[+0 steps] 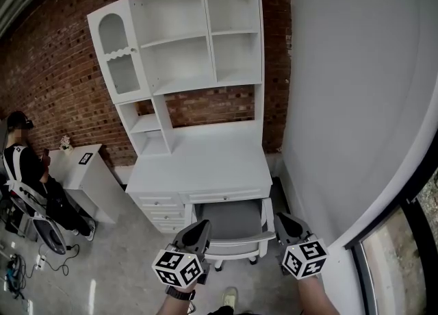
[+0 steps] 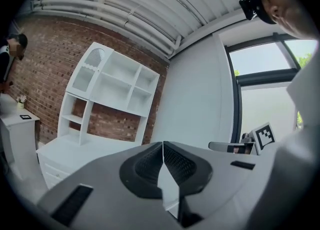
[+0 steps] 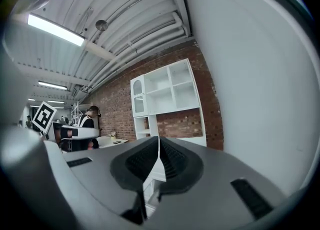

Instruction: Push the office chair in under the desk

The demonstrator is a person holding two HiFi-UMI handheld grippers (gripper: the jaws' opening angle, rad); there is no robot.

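Asking: where does the office chair [image 1: 231, 219] stand?

Answering: At six o'clock of the white counter [image 1: 198, 170], in the knee gap at three o'clock of the drawers [image 1: 161, 207]. The front of its grey seat lies under the counter's edge. The rest of the seat and the white backrest [image 1: 239, 241] stand out on the near side.

Asking: and the tongs?

Answering: The left tongs [image 1: 202, 228] sit at eight o'clock of the seat, by the backrest's left end. The right tongs [image 1: 281, 219] sit at four o'clock, by its right end. From the head view I cannot tell whether either tip touches the chair.

Asking: clenched or released?

Answering: Both clenched. In each gripper view the two dark ribbed pads meet along a thin line, and nothing lies between them. Both point over the counter toward the shelves.

Asking: what surrounds the chair?

Answering: A white shelf unit [image 1: 188, 40] rises at twelve o'clock on the counter, against a brick wall [image 1: 48, 60]. A plain grey wall [image 1: 356, 101] fills three o'clock. At nine o'clock of the head view a person [image 1: 24, 166] in dark clothes sits beside a small white cabinet [image 1: 92, 180], well apart from the counter.
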